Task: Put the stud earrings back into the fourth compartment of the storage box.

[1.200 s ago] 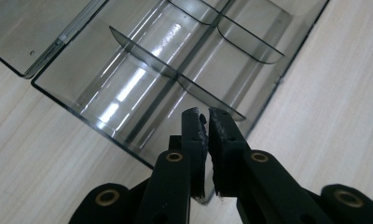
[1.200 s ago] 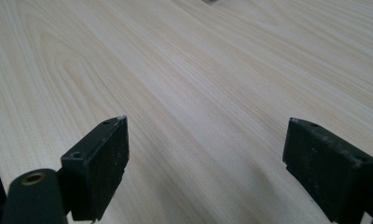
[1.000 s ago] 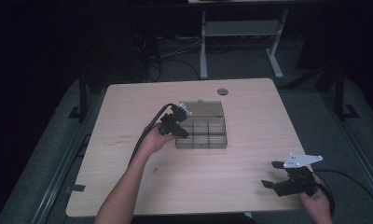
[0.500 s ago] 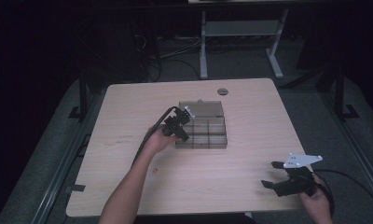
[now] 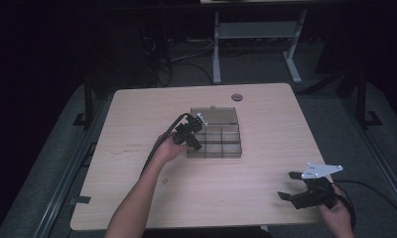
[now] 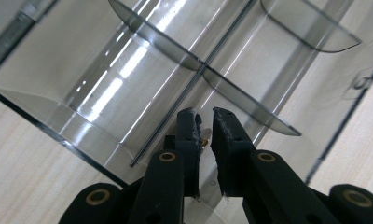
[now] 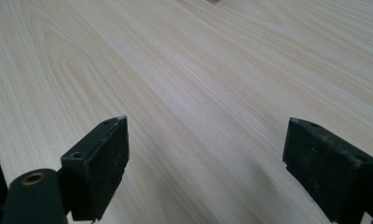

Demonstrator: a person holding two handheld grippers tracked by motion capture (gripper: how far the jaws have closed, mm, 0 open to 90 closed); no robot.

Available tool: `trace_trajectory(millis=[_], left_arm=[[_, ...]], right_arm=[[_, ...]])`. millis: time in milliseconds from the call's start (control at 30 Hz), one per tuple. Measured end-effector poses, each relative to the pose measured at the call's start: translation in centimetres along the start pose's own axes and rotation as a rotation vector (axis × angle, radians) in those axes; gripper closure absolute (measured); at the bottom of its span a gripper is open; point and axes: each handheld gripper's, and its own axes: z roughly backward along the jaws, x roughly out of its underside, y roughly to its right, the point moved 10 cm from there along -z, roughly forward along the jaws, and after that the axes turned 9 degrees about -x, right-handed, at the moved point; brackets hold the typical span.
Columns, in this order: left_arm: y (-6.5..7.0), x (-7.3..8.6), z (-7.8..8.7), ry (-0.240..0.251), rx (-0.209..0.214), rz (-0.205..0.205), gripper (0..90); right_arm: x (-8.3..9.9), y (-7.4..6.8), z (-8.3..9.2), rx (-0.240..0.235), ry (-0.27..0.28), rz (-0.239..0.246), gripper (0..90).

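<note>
A clear plastic compartment box (image 5: pixel 226 154) sits in the middle of the wooden table. My left gripper (image 5: pixel 195 141) reaches over the box's left side. In the left gripper view its jaws (image 6: pixel 206 122) hang above a compartment of the box (image 6: pixel 58 112), a narrow gap between them. They have just been opening. A tiny pale and gold part (image 6: pixel 205 135) is still between them, against the left-hand jaw. My right gripper (image 5: pixel 286 185) rests near the table's front right corner, jaws wide apart (image 7: pixel 205 149) over bare wood, holding nothing.
A tiny gold part (image 5: pixel 163 179) lies on the table near the left forearm. A round grey grommet (image 5: pixel 236 97) sits at the far edge. A metal stand (image 5: pixel 256 29) and cables lie on the dark floor beyond the table.
My left gripper has edged slightly toward the box's front left compartments. The right gripper has stayed where it was.
</note>
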Motion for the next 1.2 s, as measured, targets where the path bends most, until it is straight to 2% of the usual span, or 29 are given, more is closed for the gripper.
trace_trajectory(millis=[233,300,533,600,933,1200], left_arm=[[0.1,-0.2,1.3,0.030,-0.008,-0.004,78.4],[0.2,-0.3,1.8,0.050,-0.004,0.006,77.7],[0.1,0.2,3.5,0.064,-0.014,-0.006,75.2],[0.2,0.4,4.0,0.082,-0.019,0.004,74.7],[0.1,2.2,6.0,0.102,-0.029,0.001,72.1],[-0.1,4.0,6.5,0.108,-0.033,0.011,70.5]], right_arm=[[0.0,0.0,0.0,0.001,-0.001,-0.001,14.0],[0.0,0.0,0.0,0.002,-0.001,-0.002,14.1],[0.0,0.1,0.0,0.005,-0.001,-0.004,14.1],[0.0,0.1,0.0,0.005,-0.001,-0.003,14.1],[0.0,0.1,0.1,0.013,0.001,-0.009,14.1],[0.0,0.2,0.1,0.022,0.001,-0.012,14.1]])
